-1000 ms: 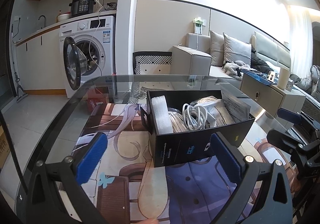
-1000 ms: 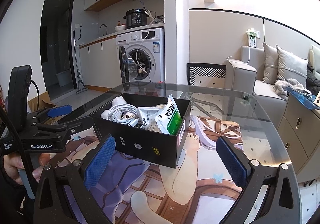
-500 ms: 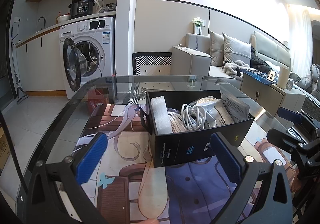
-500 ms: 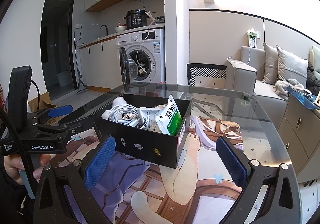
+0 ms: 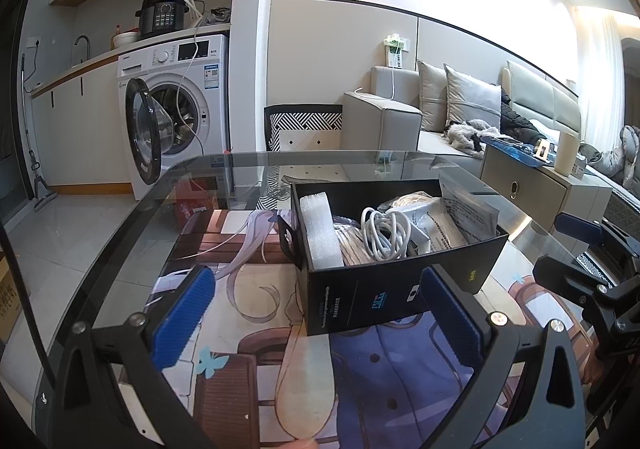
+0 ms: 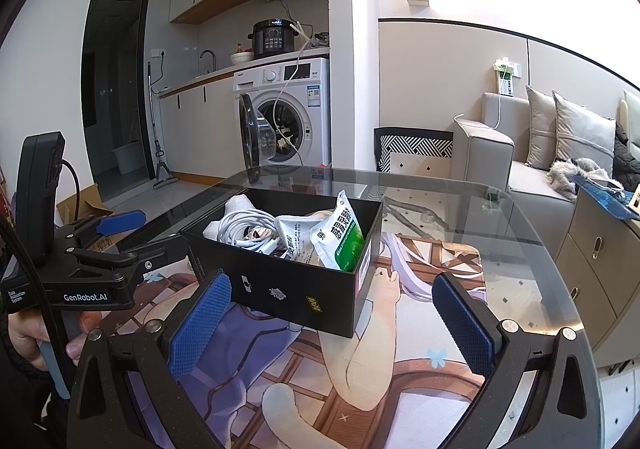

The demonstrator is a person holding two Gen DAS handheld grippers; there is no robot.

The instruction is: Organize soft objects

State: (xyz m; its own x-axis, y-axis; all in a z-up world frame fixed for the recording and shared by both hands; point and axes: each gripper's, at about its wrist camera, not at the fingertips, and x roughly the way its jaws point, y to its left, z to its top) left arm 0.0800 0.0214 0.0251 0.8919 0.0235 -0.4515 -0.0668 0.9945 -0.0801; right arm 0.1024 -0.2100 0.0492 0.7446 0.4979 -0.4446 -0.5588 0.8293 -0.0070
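A black box [image 5: 392, 289] [image 6: 292, 289] stands on the glass table. It holds a white foam strip [image 5: 320, 233], a coiled white cable [image 5: 384, 233] [image 6: 244, 225], grey pouches [image 5: 448, 221] and a green-and-white pouch [image 6: 340, 237]. My left gripper [image 5: 316, 313] is open and empty, just in front of the box. My right gripper [image 6: 332, 325] is open and empty, in front of the box's other long side. Each gripper shows in the other's view, the right one [image 5: 592, 261] and the left one [image 6: 100, 249].
The glass table [image 5: 132, 233] carries a printed anime mat [image 6: 400, 369]. Behind it are a washing machine [image 5: 176, 117] with its door open, a patterned chair back [image 5: 304, 125], a grey sofa [image 5: 440, 117] and a beige cabinet [image 5: 532, 185].
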